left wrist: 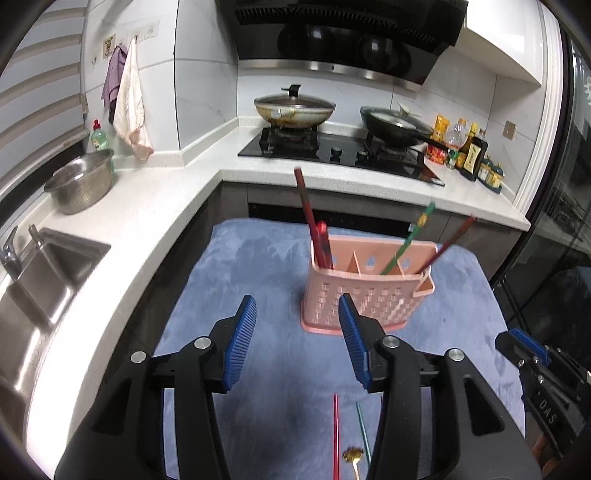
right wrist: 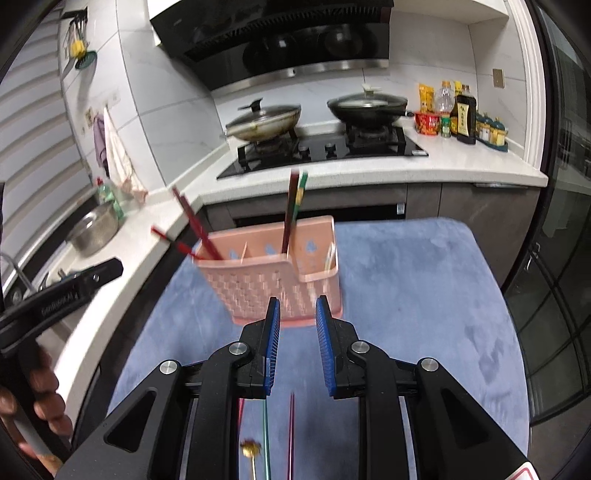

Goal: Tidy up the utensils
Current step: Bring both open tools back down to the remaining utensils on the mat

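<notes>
left gripper [left wrist: 297,334] jaws parted wide and empty; right gripper [right wrist: 297,330] narrower (also empty).

1. Two lidded pans [left wrist: 294,107] [left wrist: 393,125] on a black gas hob [left wrist: 332,149], under a range hood [left wrist: 340,33].
2. Steel colander [left wrist: 79,181] on the white desk [left wrist: 155,206], beside a sink [left wrist: 48,273].
3. Sauce bottles [left wrist: 471,149] right of the hob.
4. Cloths [left wrist: 127,103] hanging on the tiled wall.
5. Green dish-soap bottle [left wrist: 99,136] behind the colander.

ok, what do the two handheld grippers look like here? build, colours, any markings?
Both match: the left gripper and right gripper are black moulded plastic with triangular cutouts, silver pivot bolts and two fingers faced with ribbed blue pads. The left one's side carries small white lettering, too blurred to read. No cables or sleeve visible.
</notes>
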Tool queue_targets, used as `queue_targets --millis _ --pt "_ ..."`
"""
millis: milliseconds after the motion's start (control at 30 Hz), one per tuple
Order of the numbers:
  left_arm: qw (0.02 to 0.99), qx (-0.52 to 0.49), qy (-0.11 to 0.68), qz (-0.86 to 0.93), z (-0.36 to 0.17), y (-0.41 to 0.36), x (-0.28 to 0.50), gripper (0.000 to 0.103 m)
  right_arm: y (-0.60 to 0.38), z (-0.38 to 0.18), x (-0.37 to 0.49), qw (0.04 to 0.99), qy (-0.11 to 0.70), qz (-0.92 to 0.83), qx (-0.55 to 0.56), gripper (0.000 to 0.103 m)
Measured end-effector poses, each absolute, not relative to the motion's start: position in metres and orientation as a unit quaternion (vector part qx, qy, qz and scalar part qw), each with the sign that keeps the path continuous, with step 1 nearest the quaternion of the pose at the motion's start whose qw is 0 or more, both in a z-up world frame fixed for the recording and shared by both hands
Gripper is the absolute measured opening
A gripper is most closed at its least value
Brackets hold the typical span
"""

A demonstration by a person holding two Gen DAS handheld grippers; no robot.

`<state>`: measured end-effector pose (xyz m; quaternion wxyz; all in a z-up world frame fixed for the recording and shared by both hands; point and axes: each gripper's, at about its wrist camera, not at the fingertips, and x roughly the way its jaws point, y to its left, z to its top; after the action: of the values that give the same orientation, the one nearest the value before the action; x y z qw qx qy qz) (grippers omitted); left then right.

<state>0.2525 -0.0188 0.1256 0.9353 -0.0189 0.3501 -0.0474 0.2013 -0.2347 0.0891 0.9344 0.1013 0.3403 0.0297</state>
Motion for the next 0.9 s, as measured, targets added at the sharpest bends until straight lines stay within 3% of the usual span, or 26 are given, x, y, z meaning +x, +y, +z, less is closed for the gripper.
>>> queue_targets --millis 900 --pt "0.884 -0.004 0.466 -0.039 0.004 -0.007 0.151 0.044 -0.196 -0.048 0.083 0.869 0.490 0.054 0.049 0.021"
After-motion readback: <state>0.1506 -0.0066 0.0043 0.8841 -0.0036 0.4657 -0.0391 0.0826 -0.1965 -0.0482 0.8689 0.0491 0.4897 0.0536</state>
